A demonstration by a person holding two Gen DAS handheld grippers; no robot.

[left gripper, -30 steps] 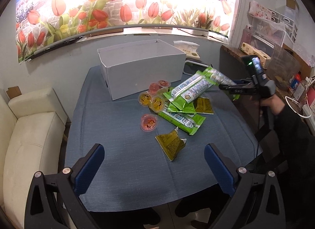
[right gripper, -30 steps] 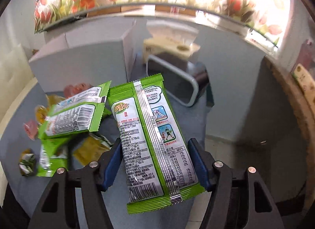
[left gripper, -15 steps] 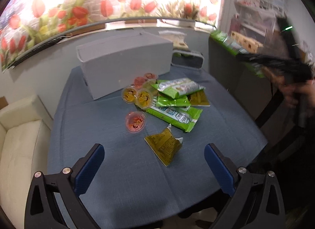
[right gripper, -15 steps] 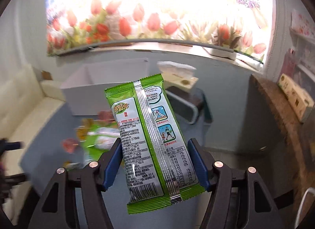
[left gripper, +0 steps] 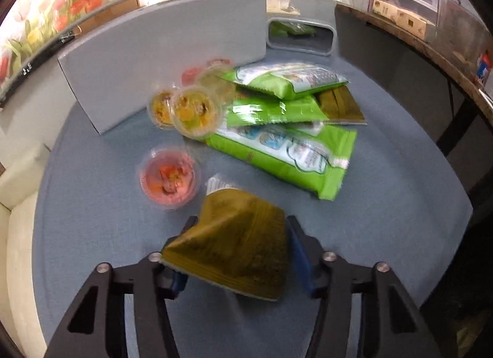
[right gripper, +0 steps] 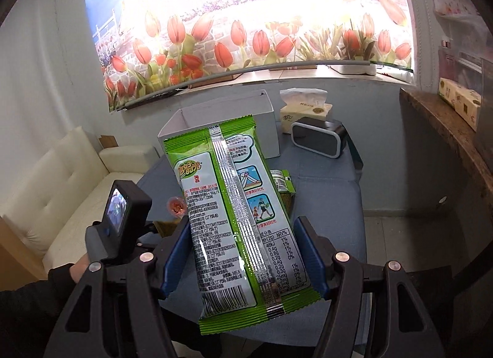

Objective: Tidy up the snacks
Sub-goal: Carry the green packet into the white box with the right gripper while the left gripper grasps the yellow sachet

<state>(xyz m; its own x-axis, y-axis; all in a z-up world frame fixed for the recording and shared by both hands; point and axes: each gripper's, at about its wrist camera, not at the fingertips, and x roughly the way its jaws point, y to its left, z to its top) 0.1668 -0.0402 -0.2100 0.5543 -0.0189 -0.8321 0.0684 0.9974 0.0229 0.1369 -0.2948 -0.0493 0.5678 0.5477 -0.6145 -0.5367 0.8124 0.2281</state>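
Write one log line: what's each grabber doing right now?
left gripper: closing around olive-gold foil pouch | right gripper: holds green plastic snack packet above table

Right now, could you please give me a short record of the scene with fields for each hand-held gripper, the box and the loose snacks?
left hand-held gripper: jaws have just been closing, olive-gold triangular packet between them
right hand-held gripper: holds green snack packet above the table
box: grey, open-topped, at the table's far side
loose snacks: green packets, jelly cups, another olive-gold packet
surface: blue tablecloth
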